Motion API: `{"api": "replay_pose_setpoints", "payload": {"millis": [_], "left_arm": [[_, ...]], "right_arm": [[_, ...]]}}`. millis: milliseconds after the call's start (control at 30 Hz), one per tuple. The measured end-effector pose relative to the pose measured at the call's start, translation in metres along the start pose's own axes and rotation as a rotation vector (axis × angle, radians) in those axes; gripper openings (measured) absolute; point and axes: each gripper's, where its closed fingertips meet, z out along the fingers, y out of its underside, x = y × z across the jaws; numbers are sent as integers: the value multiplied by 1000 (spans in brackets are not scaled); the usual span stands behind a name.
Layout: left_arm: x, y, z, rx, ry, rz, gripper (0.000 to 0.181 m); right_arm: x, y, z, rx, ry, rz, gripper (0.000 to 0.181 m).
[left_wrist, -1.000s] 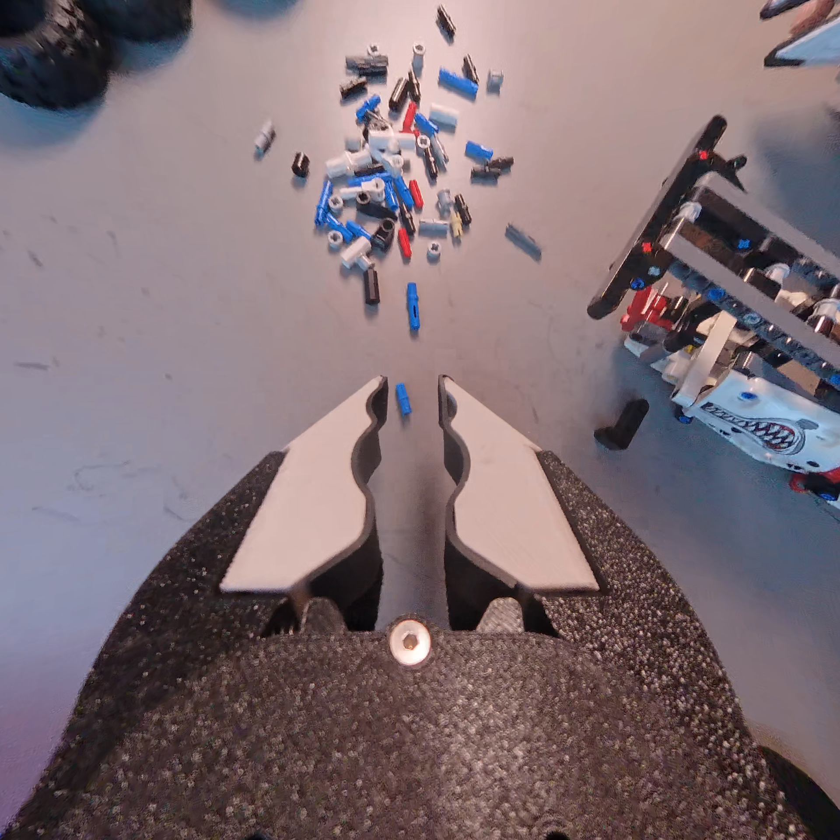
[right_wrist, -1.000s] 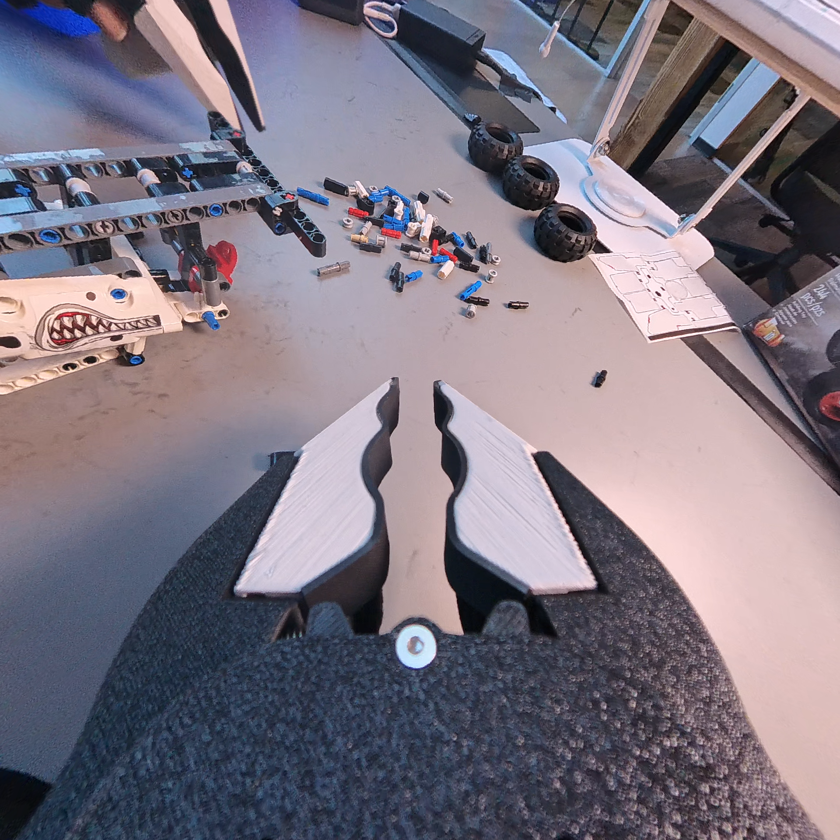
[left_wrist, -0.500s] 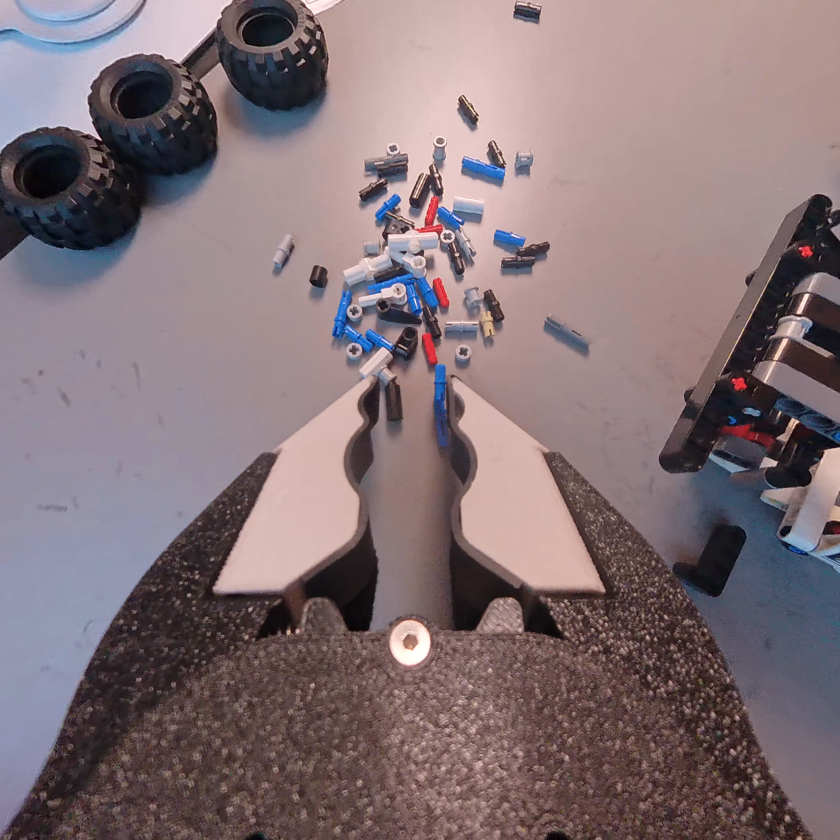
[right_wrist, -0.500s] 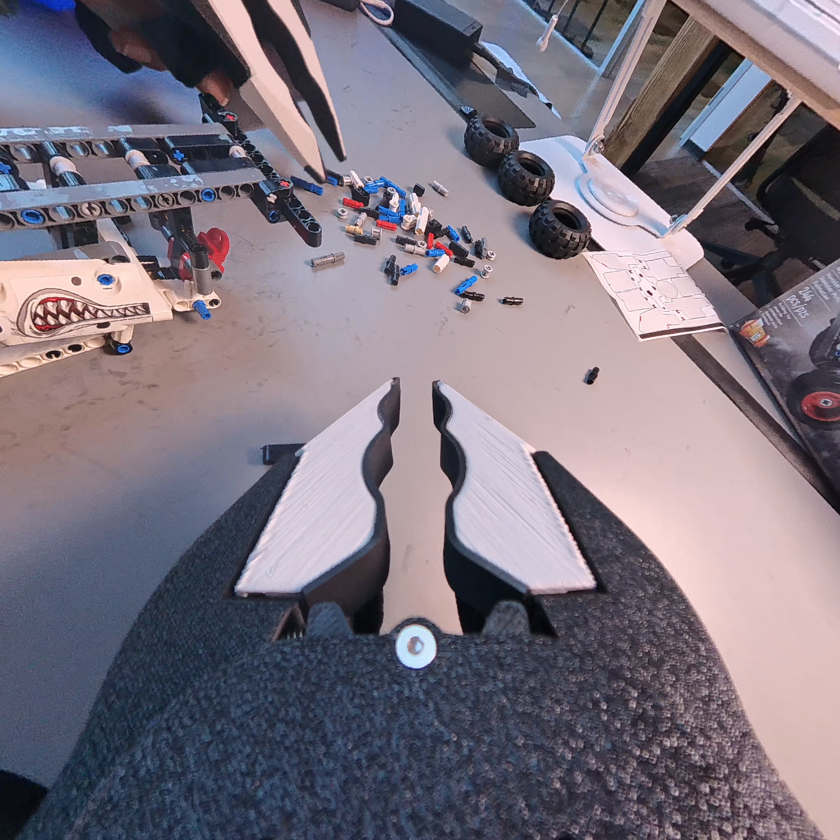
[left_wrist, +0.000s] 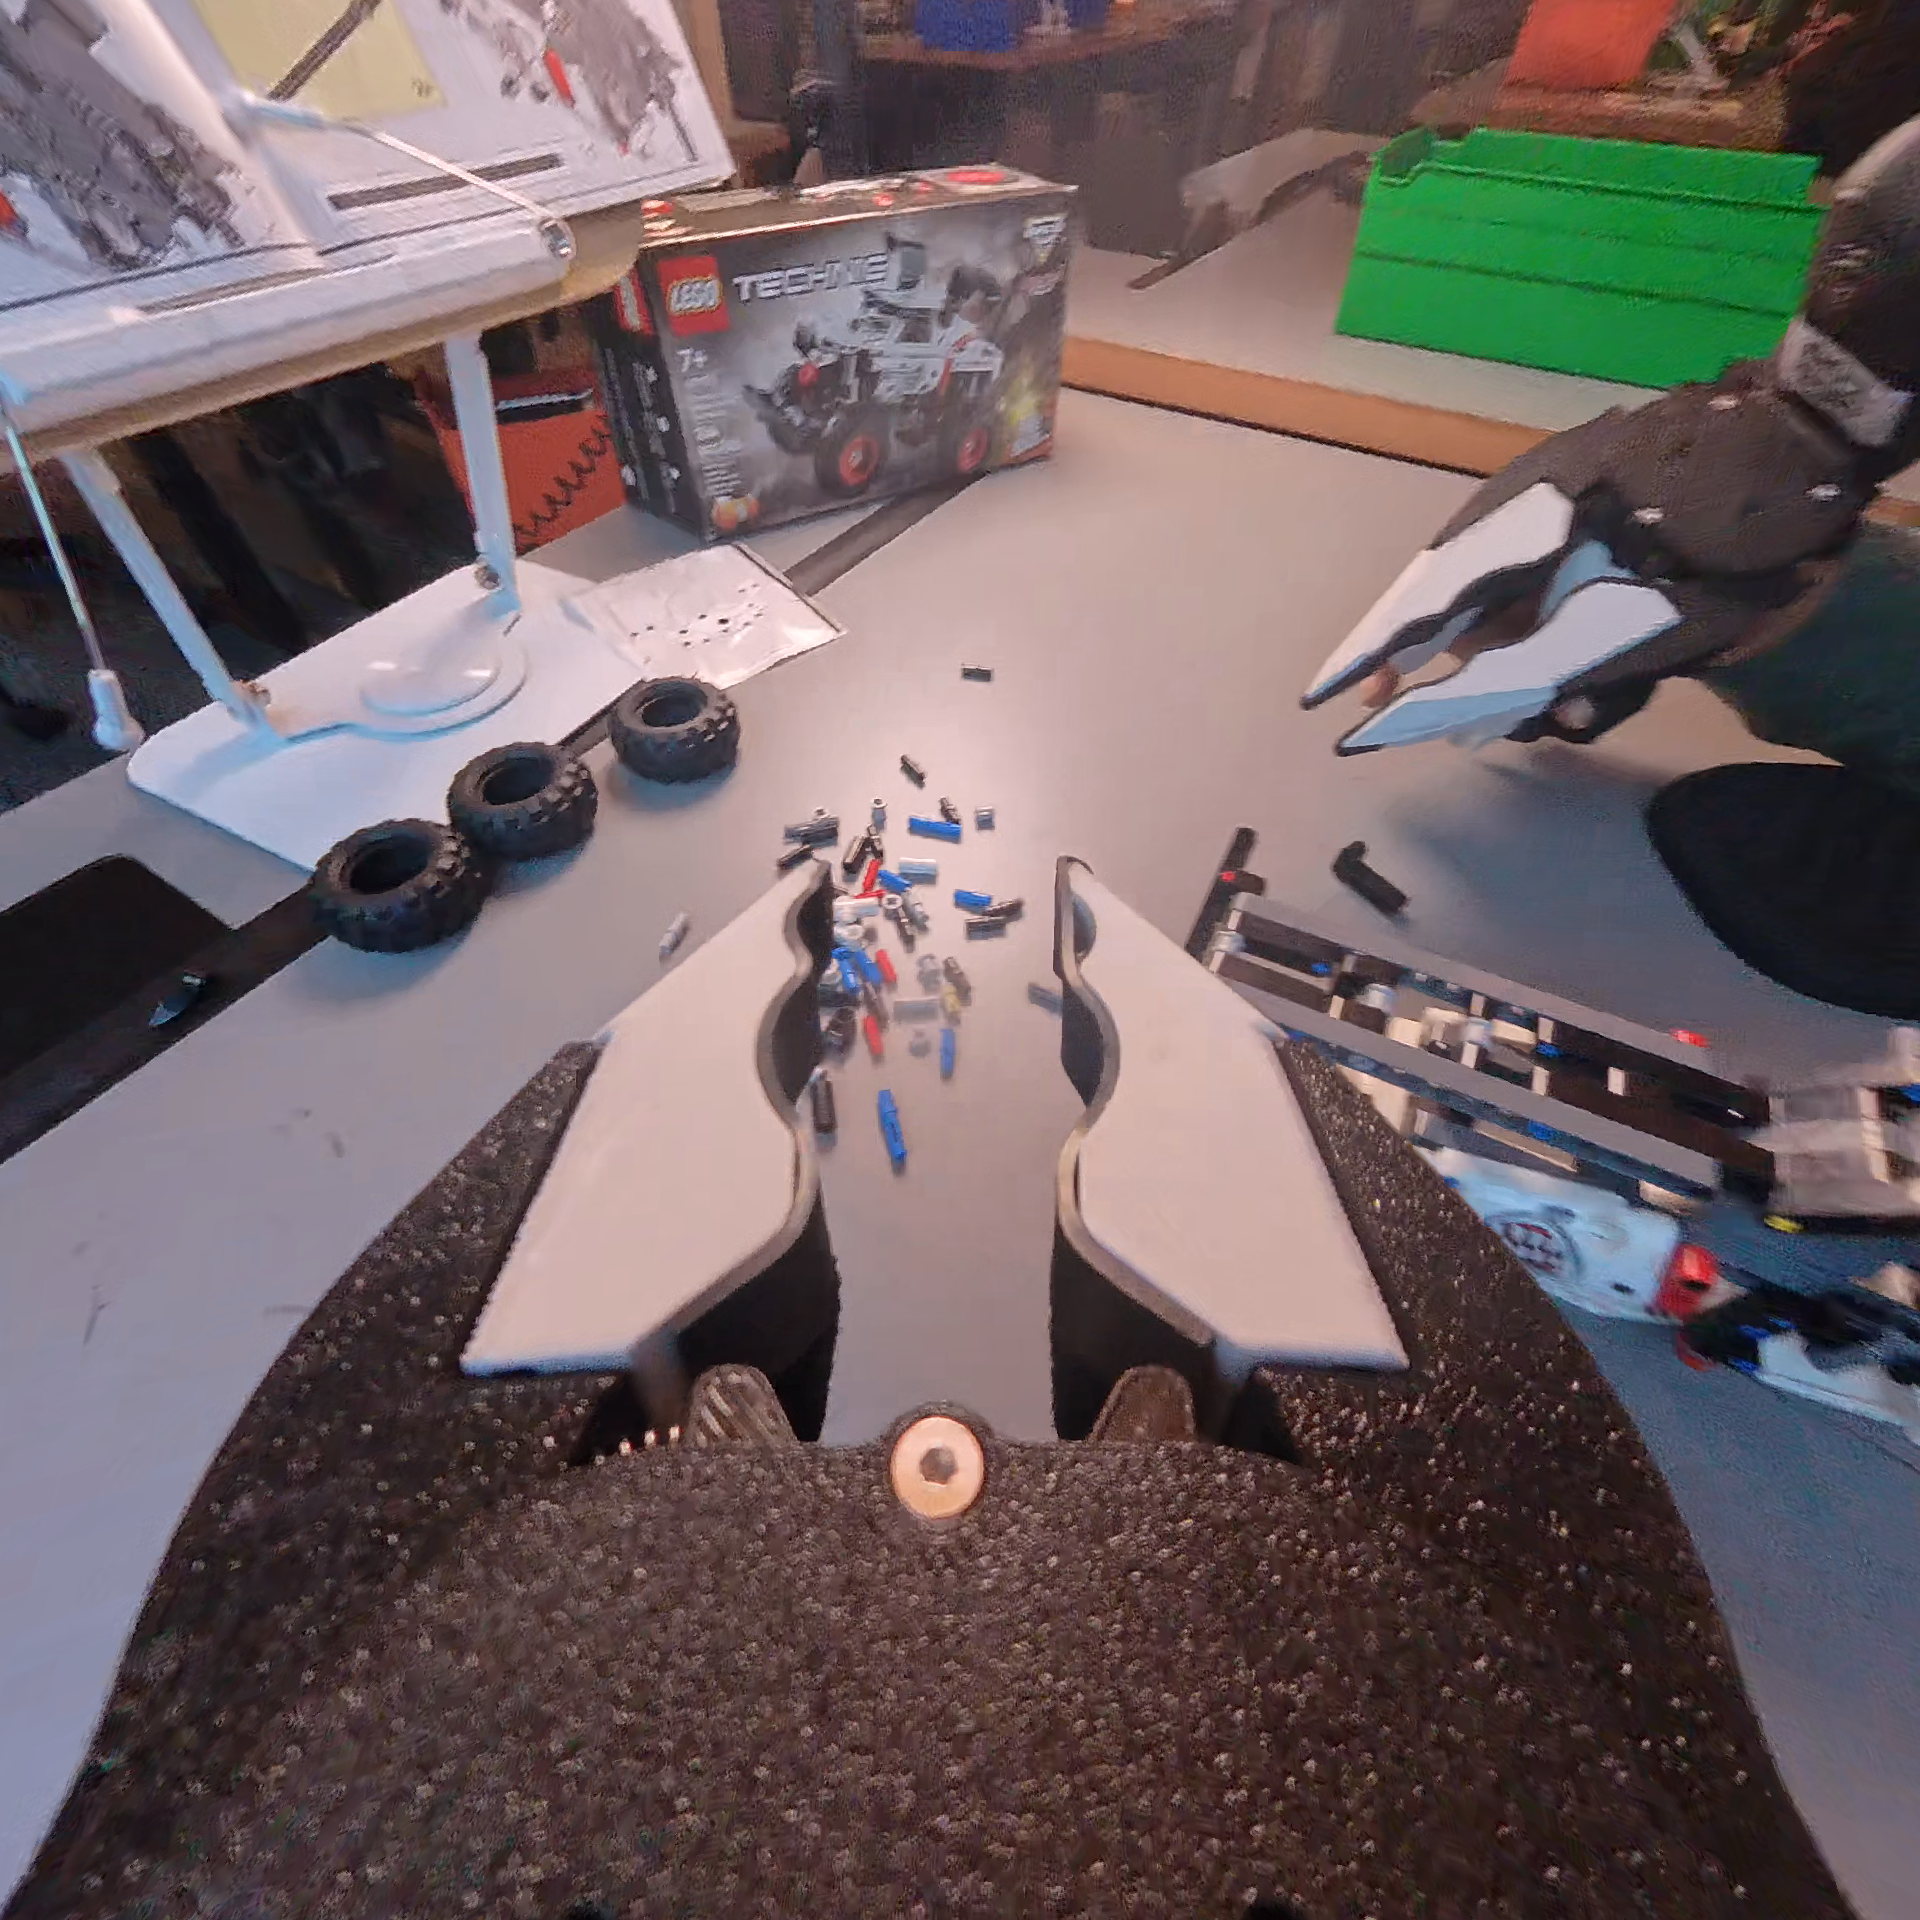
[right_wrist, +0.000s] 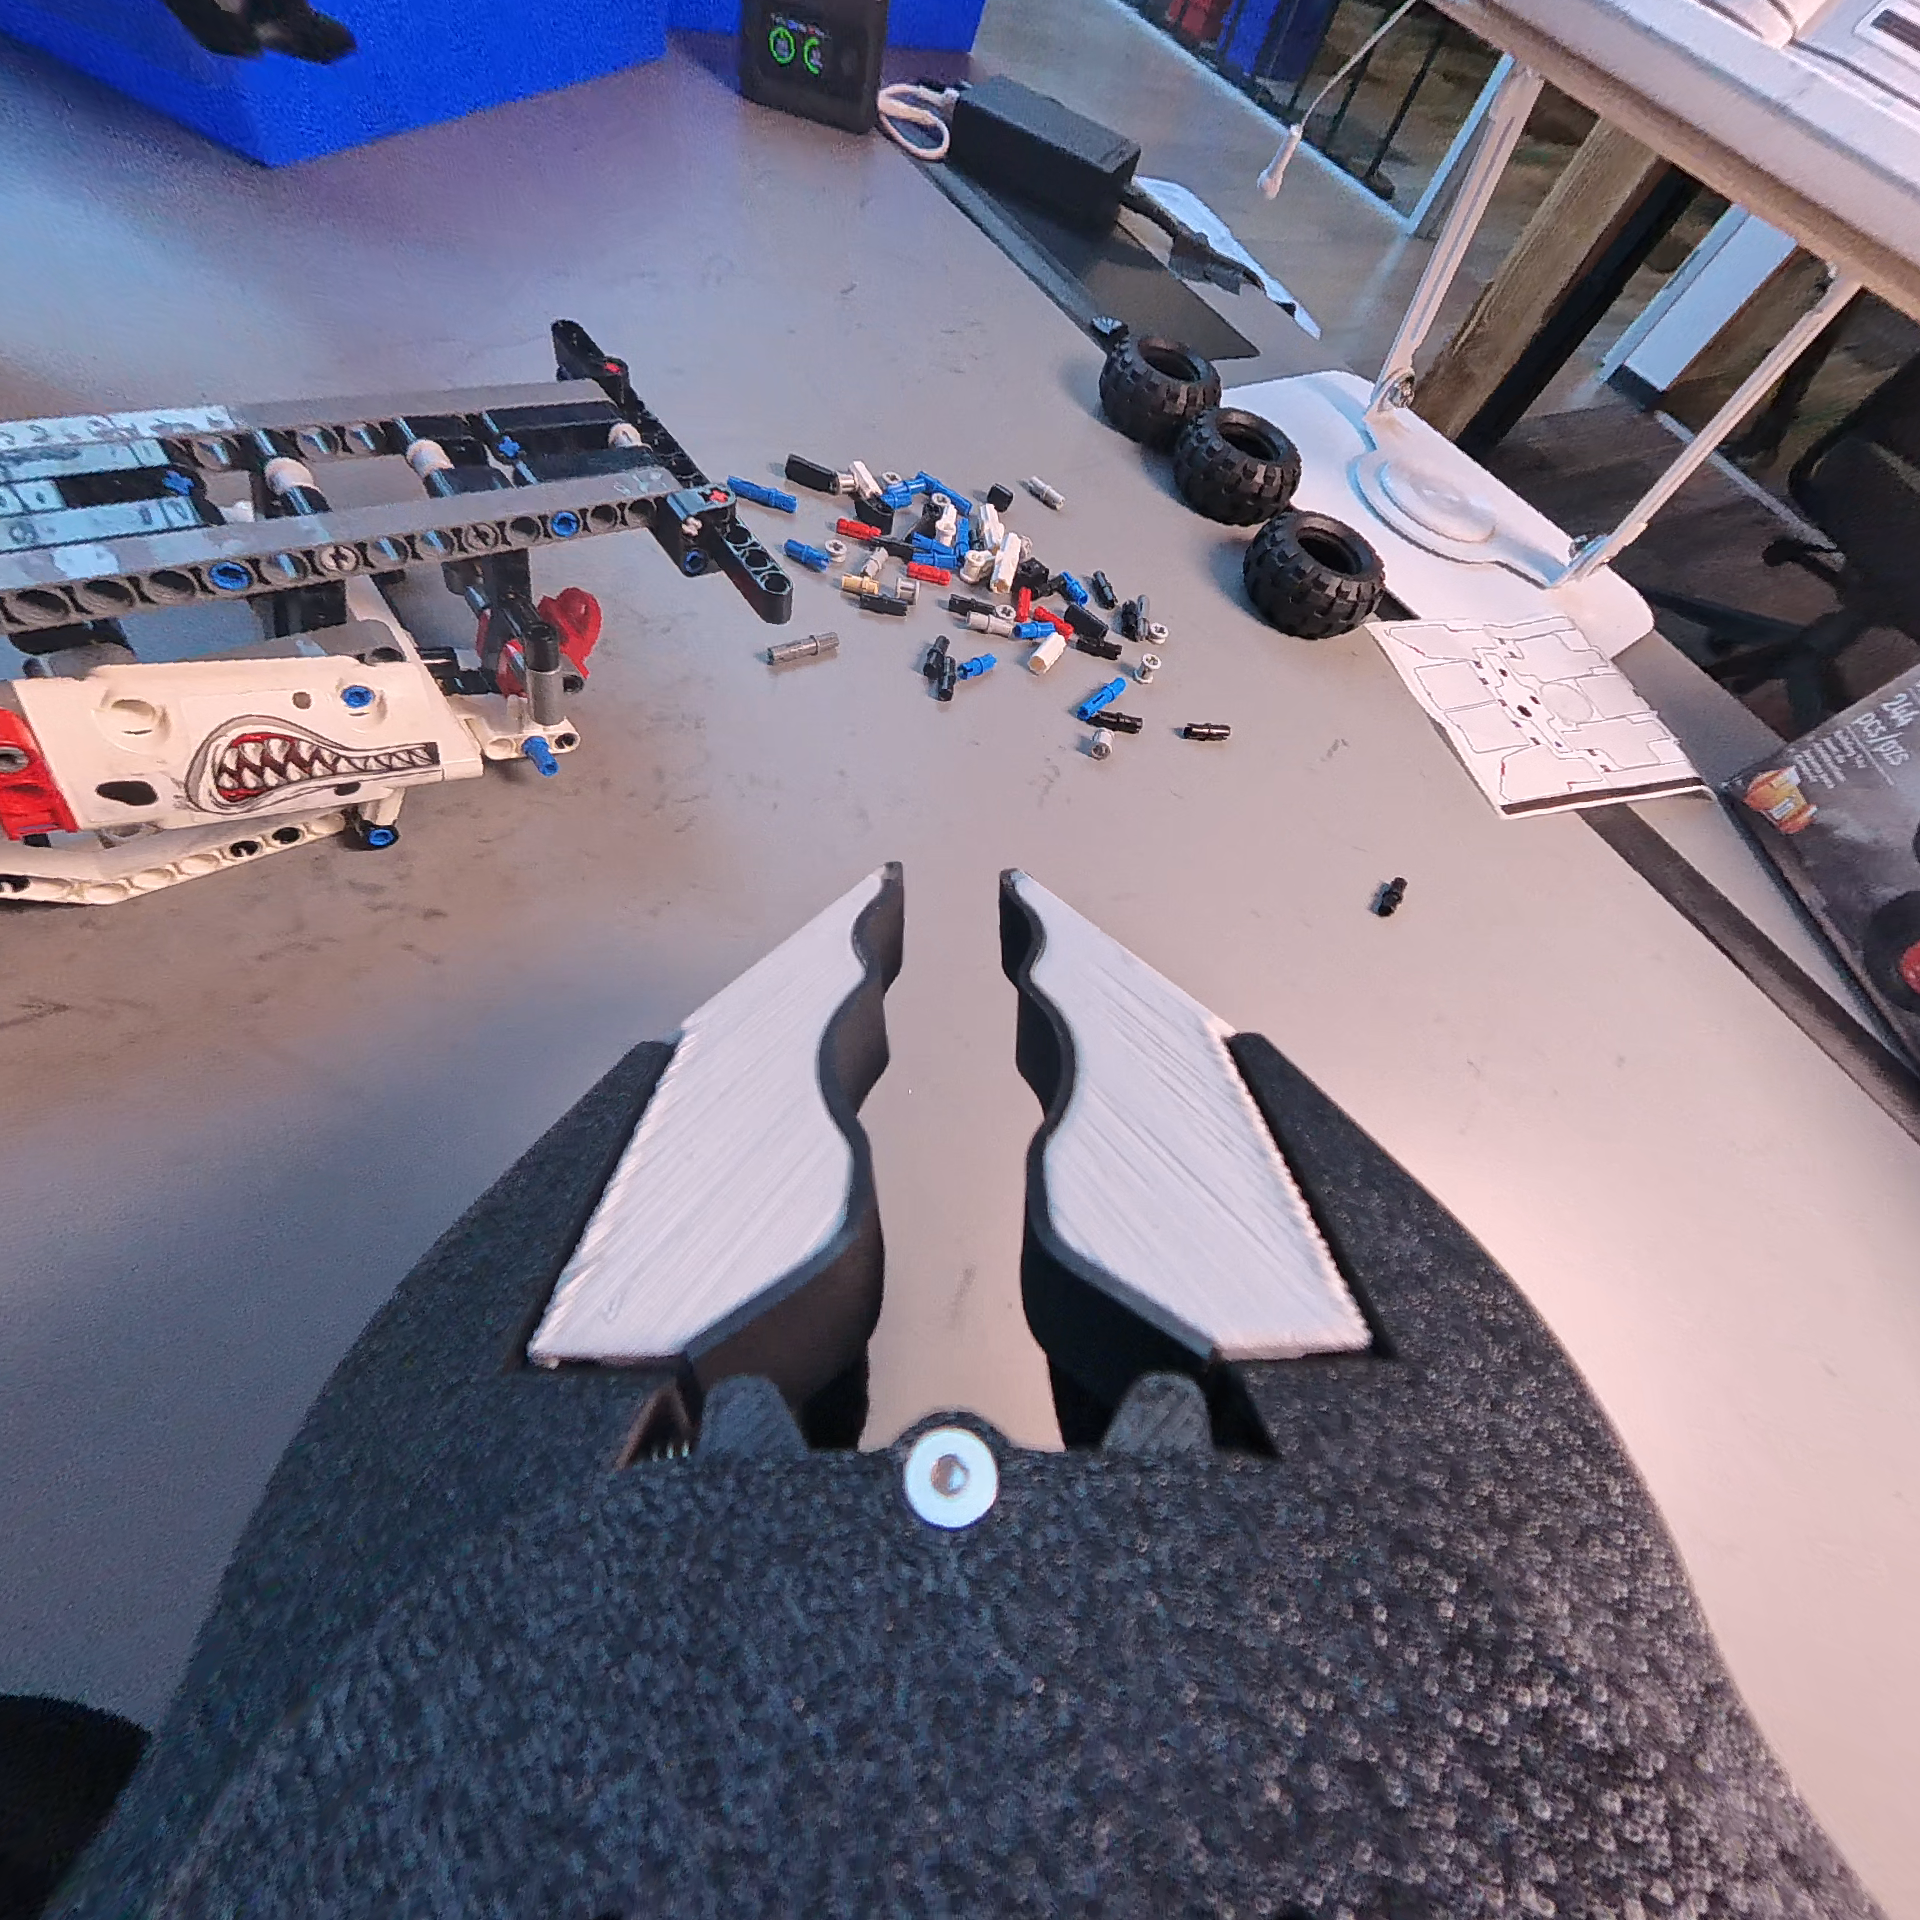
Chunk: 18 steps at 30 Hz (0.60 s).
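Note:
My left gripper (left_wrist: 945, 883) is open and empty, held above the grey table (left_wrist: 312, 1195). A scatter of small blue, black, white and red pins (left_wrist: 894, 935) lies below and beyond its fingertips; a blue pin (left_wrist: 891, 1122) is nearest. A part-built grey and black beam chassis (left_wrist: 1455, 1039) with a white shark-mouth panel (right_wrist: 260, 748) lies to its right. My right gripper (right_wrist: 951, 878) is empty, its jaws a narrow gap apart, low over bare table short of the pins (right_wrist: 977, 582). It also shows in the left wrist view (left_wrist: 1455, 665), above the chassis (right_wrist: 312, 520).
Three black tyres (left_wrist: 520, 800) lie beside a white stand base (left_wrist: 416, 686), also seen in the right wrist view (right_wrist: 1236, 468). A set box (left_wrist: 852, 343), a sticker sheet (right_wrist: 1527, 707), a loose black pin (right_wrist: 1387, 896), a black angled piece (left_wrist: 1371, 873) and a green crate (left_wrist: 1579, 270) surround the area. My right fingertips sit around 20 cm from my left ones. The blue pin (left_wrist: 891, 1122) is about 12 cm from my left fingertips and 20 cm from my right. The right camera catches it too, in the right wrist view (right_wrist: 768, 500).
My left gripper has risen from the table, tilted up and opened wider; nothing is in it. It has left the top of the right wrist view. The right gripper has hardly moved.

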Motion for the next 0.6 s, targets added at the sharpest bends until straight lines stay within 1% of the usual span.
{"api": "replay_pose_setpoints", "payload": {"millis": [67,133,200,300,367,433,467,500,533,600], "left_arm": [[16,-1,-18,-18,51,40,42],[39,13,-29,-74,143,66,38],[61,40,-30,-166,216,71,38],[87,89,-15,-301,259,132,38],[101,111,-4,-377,295,156,38],[103,124,2,-453,293,204,35],[102,127,4,-479,287,228,30],[102,131,5,-501,291,242,21],[101,134,4,-526,292,256,7],[97,135,-5,-568,284,295,7]], "right_arm": [[0,-3,-1,16,-6,11,18],[-1,-4,-2,27,-12,19,19],[-2,-5,-1,33,-20,23,19],[-8,-5,0,34,-48,18,19],[-12,-2,0,20,-68,4,19],[-17,2,-1,-5,-103,-1,21],[-20,5,-3,-21,-127,-1,23],[-21,8,-5,-33,-139,-4,24],[-23,11,-7,-46,-157,-8,25],[-30,18,-13,-79,-212,-8,30]]}}
